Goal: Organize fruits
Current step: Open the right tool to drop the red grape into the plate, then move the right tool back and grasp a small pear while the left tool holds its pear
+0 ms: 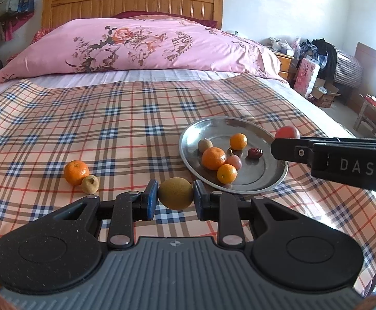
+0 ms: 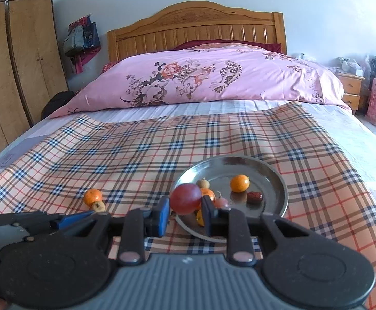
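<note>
Bedroom; work surface is a soft bed under a plaid cloth (image 1: 110,118), which dips and creases. Nothing here sits on firm ground.

Nearest: left gripper (image 1: 175,198) closed on a brown-green round fruit (image 1: 175,193), held clear of the cloth just short of the plate's near rim. Right gripper (image 2: 186,209) closed on a red fruit (image 2: 186,198), poised at the plate's edge; seen from the left view it comes in over the right rim.

Metal plate (image 1: 255,180) lies just beyond, holding a big orange (image 1: 213,158), two small oranges, a pale brown fruit, a pinkish one and a red date (image 1: 255,153), clustered toward its near-left side.

Risks, as I judge them:
- Plate rests on bedding; a press on the rim could tip it and roll the fruit out.
- Round fruit dropped onto bare metal may roll and knock the cluster.
- Both grippers converge on one plate; they could collide.

Left of the plate, on the cloth: an orange (image 1: 76,172) touching a small tan fruit (image 1: 90,184), not yet gathered.

Farther: pink quilt (image 1: 136,44), wooden headboard (image 1: 133,2), clutter by the nightstand, all well apart.
</note>
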Demonstrator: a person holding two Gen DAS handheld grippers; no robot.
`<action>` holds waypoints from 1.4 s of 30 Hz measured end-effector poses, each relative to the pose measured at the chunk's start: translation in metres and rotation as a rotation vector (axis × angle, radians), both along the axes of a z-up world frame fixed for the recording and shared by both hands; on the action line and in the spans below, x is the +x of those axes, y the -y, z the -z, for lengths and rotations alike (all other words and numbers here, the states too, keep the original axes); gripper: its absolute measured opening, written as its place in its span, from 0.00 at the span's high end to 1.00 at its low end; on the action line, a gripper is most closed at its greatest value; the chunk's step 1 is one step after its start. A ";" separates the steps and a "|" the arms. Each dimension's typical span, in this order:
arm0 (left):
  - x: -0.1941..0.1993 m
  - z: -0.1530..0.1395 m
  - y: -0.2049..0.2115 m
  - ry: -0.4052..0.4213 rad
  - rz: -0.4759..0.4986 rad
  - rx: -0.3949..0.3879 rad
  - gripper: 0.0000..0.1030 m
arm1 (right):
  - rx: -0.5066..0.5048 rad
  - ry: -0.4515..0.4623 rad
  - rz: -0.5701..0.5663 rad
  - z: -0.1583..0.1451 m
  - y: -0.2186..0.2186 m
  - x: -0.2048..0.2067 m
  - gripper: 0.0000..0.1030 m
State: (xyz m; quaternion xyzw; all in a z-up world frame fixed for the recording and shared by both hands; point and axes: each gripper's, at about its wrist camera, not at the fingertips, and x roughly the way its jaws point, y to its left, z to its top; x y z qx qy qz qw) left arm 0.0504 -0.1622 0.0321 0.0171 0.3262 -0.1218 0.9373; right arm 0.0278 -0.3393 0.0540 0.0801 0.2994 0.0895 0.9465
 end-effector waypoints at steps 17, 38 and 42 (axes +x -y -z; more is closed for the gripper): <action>0.010 0.005 0.013 -0.007 0.021 0.005 0.70 | 0.011 -0.006 0.028 0.004 0.019 0.006 0.77; -0.003 0.021 -0.062 -0.046 -0.113 -0.016 0.70 | 0.036 0.001 -0.095 0.034 0.008 -0.018 0.76; -0.012 0.023 -0.086 -0.049 -0.149 -0.008 0.70 | 0.030 -0.013 -0.125 0.040 0.006 -0.023 0.76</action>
